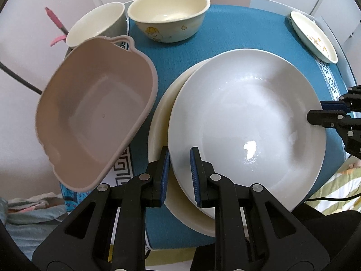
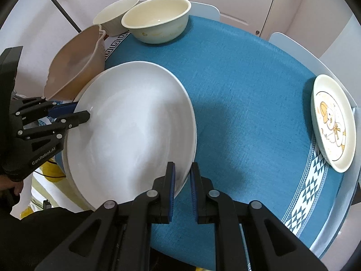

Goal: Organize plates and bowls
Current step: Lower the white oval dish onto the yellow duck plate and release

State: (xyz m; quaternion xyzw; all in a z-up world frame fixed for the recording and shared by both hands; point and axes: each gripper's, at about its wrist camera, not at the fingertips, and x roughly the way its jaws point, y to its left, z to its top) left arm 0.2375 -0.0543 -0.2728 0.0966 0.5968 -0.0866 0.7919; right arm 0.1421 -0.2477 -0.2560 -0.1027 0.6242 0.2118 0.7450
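Observation:
A large white plate (image 1: pixel 248 122) lies tilted on a cream plate (image 1: pixel 162 117) on the blue tablecloth. My left gripper (image 1: pixel 180 176) grips the white plate's near rim, one finger above and one below. My right gripper (image 2: pixel 182 180) grips the opposite rim of the same plate (image 2: pixel 135 122); it shows at the right edge of the left wrist view (image 1: pixel 325 113). The left gripper shows at the left of the right wrist view (image 2: pixel 74 113). A cream cartoon bowl (image 1: pixel 169 15) and a plain cream bowl (image 1: pixel 99 22) stand at the far edge.
A beige plastic basin (image 1: pixel 94 117) sits tilted at the table's left edge, touching the plates. A small duck-printed plate (image 2: pixel 331 124) lies at the right edge of the tablecloth (image 2: pixel 248 90). A pink utensil (image 1: pixel 55 21) hangs behind the bowls. White chairs stand beyond the table.

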